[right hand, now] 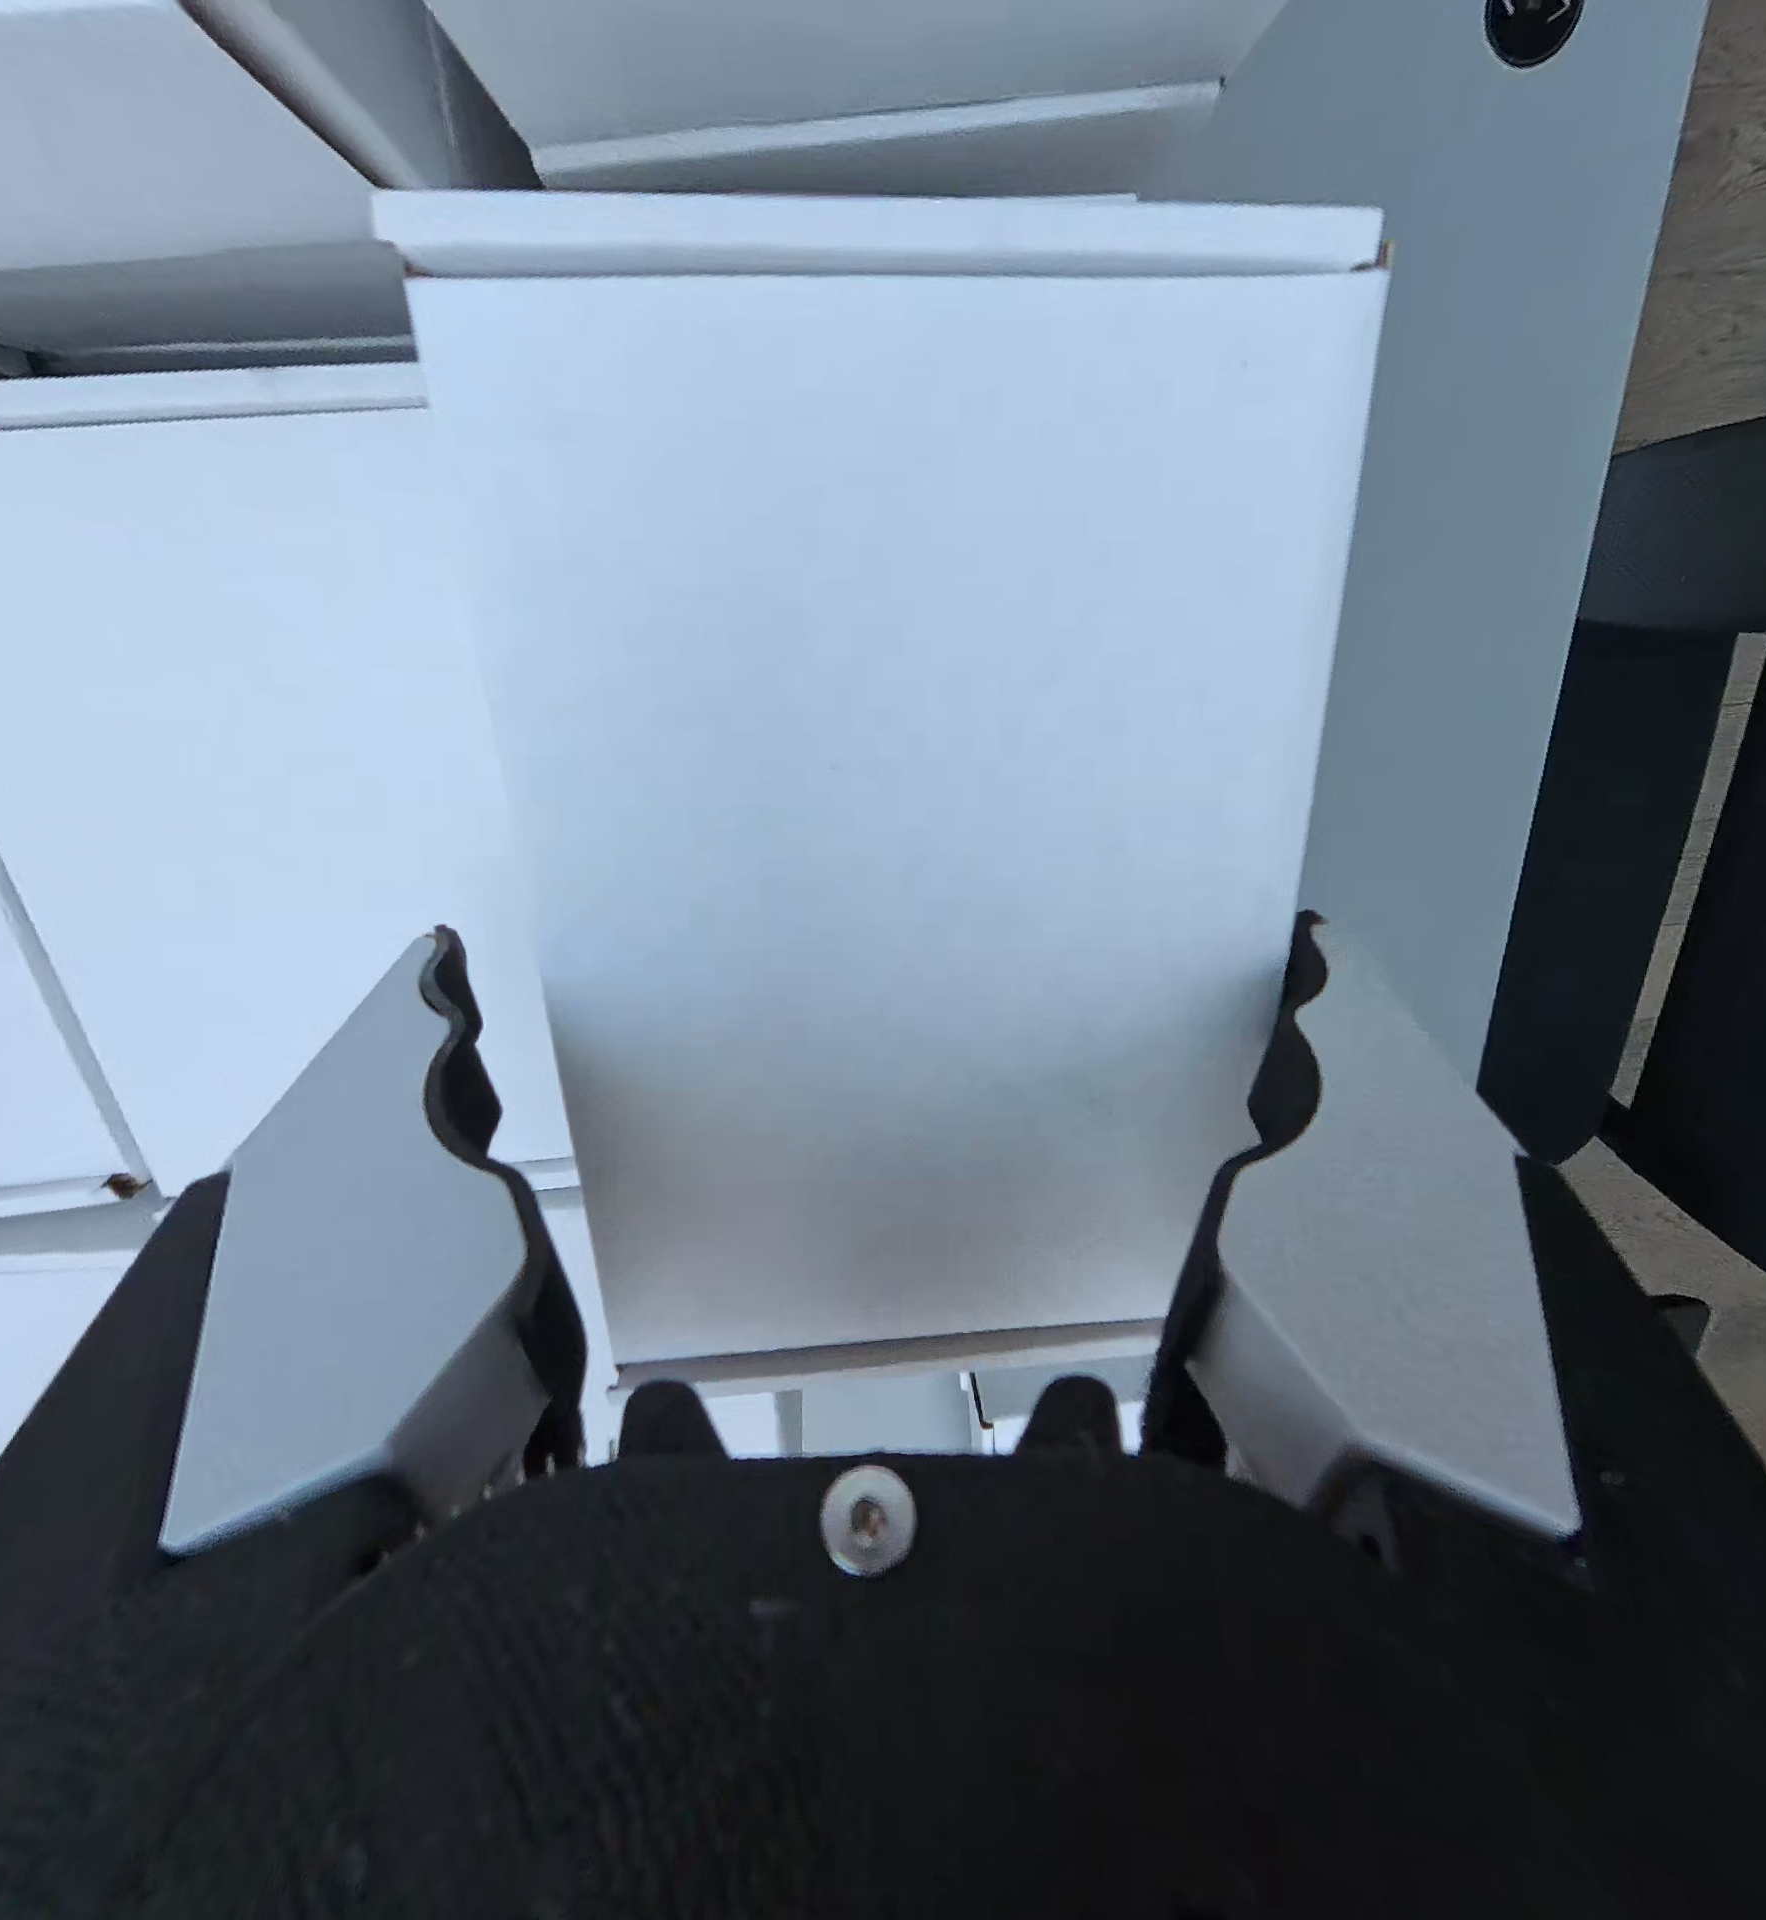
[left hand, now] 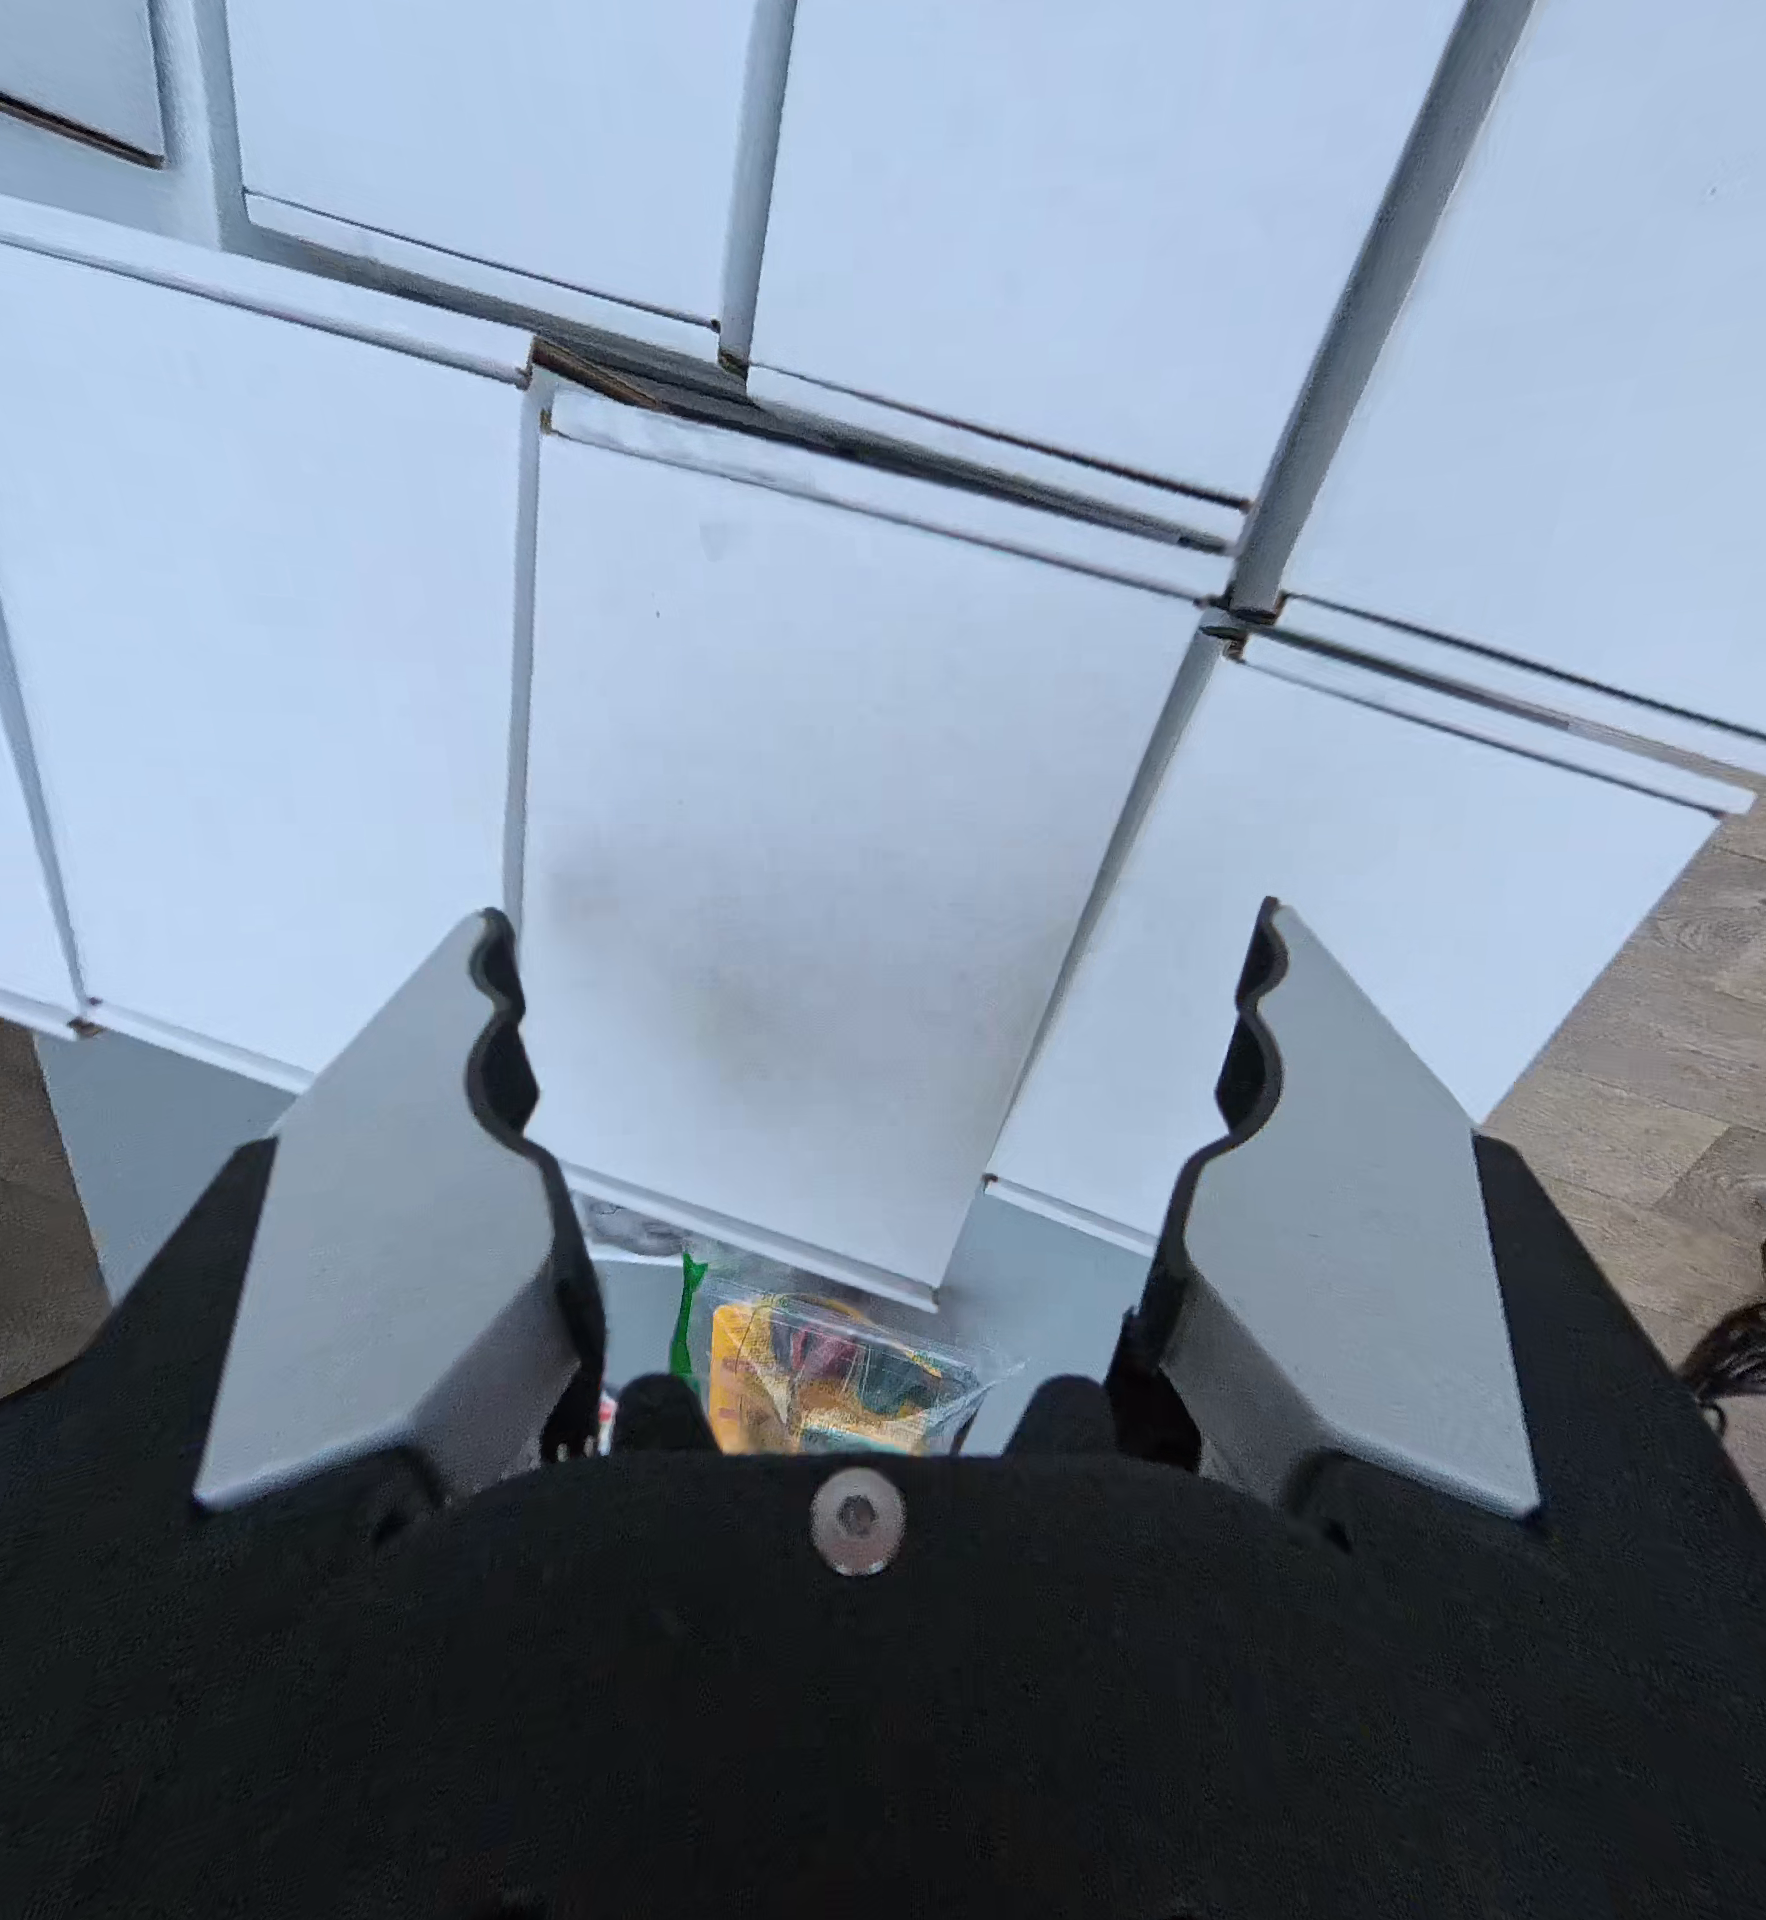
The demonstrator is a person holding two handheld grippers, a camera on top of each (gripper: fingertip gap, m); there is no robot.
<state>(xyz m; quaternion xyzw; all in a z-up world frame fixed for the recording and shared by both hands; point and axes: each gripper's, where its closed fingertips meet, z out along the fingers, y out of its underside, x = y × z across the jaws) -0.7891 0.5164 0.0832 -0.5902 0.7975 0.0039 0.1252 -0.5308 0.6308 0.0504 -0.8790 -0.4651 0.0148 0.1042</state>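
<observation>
In the left wrist view my left gripper (left hand: 879, 925) is open and empty, just above a row of closed white cardboard boxes. The nearest box (left hand: 837, 779) lies straight ahead between the fingers. A clear plastic bag with colourful contents (left hand: 827, 1371) shows under that box's near edge. In the right wrist view my right gripper (right hand: 877, 935) is wide open and straddles a white box (right hand: 900, 675). The right fingertip (right hand: 1305, 997) touches the box's right edge. A thin gap shows between the box and the left fingertip (right hand: 448, 997).
More white boxes (right hand: 183, 779) lie packed side by side to the left and behind. A grey tabletop (right hand: 1481, 520) runs along the right, with a dark chair (right hand: 1741, 727) beyond it. Wood floor (left hand: 1689, 1039) and a black cable (left hand: 1762, 1340) are at the right.
</observation>
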